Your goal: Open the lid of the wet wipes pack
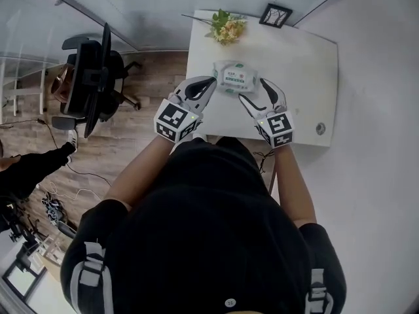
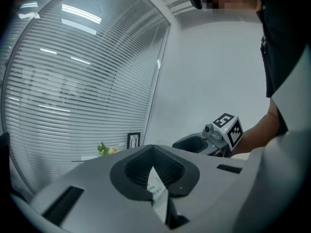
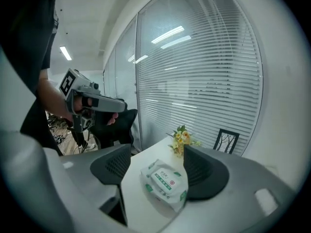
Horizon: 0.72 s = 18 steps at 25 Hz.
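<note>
The wet wipes pack [image 1: 234, 77] lies flat on the white table [image 1: 301, 70], white with green print, its lid [image 3: 164, 179] down. My right gripper [image 1: 252, 89] is open just right of it. In the right gripper view the pack [image 3: 165, 184] sits between the two pads, the right pad at its edge; I cannot tell if they touch. My left gripper [image 1: 200, 89] hovers at the pack's left edge, jaws shut. In the left gripper view [image 2: 153, 148] a sliver of the pack [image 2: 157, 191] shows through a thin slit behind the tips. Across the table the left gripper [image 3: 95, 101] hangs above the tabletop.
A small bunch of yellow flowers [image 1: 226, 26] and a black picture frame [image 1: 275, 15] stand at the table's far edge. A round cable hole [image 1: 320, 129] is at the near right. A black office chair [image 1: 91, 77] stands on the wood floor to the left. A glass wall with blinds is behind.
</note>
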### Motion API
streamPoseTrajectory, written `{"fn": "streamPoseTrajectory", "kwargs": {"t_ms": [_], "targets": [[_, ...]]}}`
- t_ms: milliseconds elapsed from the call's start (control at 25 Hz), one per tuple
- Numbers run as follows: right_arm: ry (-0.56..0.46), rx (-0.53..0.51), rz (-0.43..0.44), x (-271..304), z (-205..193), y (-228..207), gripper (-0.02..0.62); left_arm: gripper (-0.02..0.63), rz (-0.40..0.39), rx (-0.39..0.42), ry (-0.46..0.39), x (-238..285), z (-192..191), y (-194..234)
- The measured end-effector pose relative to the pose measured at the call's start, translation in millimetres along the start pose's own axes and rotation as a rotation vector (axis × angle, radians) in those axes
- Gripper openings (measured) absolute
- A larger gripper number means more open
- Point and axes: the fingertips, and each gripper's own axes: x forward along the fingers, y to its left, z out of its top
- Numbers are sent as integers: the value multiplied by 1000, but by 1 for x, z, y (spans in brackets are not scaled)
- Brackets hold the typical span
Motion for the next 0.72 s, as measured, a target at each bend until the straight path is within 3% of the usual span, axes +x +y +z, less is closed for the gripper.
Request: {"fn": "streamPoseTrajectory", "kwargs": {"t_ms": [480,720], "targets": [[149,-33,144,71,-46,-29,337,0,93,-53,131,54,-54,36],[243,-84,213,95,-75,-31,337,0,111,-80,248,76,-94,42]]}}
